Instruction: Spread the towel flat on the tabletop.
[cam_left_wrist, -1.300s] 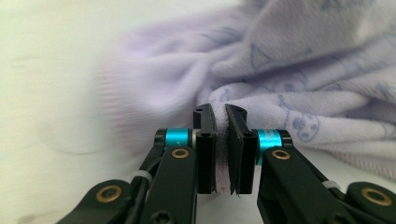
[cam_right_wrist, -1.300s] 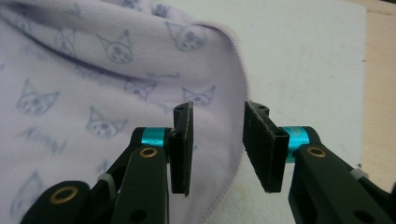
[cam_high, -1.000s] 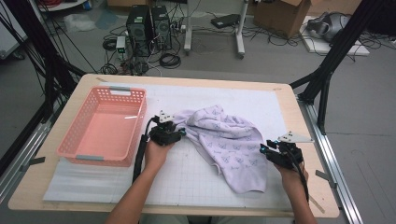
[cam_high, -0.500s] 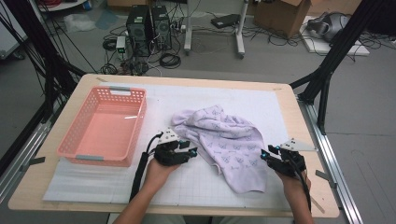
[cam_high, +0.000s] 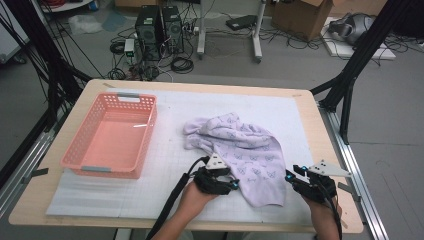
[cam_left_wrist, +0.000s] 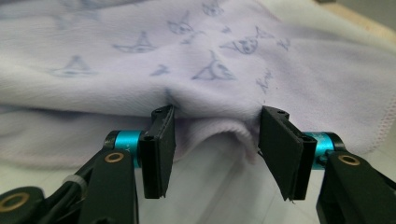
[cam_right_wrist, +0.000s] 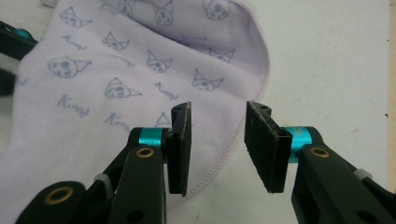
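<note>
A lilac towel (cam_high: 239, 152) printed with small blue cat faces lies rumpled on the white mat (cam_high: 165, 165) that covers the table (cam_high: 60, 212), right of the middle. Its far part is bunched into folds, and its near part spreads flatter toward the near edge.

The left gripper (cam_high: 235, 186) is at the towel's near left edge. In the left gripper view the left gripper (cam_left_wrist: 215, 140) has its jaws spread, and they have just been opening; a raised fold of the towel (cam_left_wrist: 205, 84) arches between them and brushes the tips, but the pads do not press on it. The person's left hand (cam_high: 197, 192) holds this gripper low over the mat, with its black cable trailing back to the near edge.

The right gripper (cam_high: 290, 176) is just beside the towel's near right corner. In the right gripper view the right gripper (cam_right_wrist: 217, 140) also has its jaws apart, with the stitched hem of the towel (cam_right_wrist: 140, 79) running beneath the gap and the bare mat to the right. Nothing is pinched there. The right hand (cam_high: 320, 192) grips it near the table's near right corner.

To the left, well apart from the towel, a pink plastic basket (cam_high: 72, 155) with lattice walls stands on the mat. Beyond the far edge, the floor (cam_high: 300, 55) carries computer towers (cam_high: 159, 27), cables and a cardboard box (cam_high: 300, 12).
</note>
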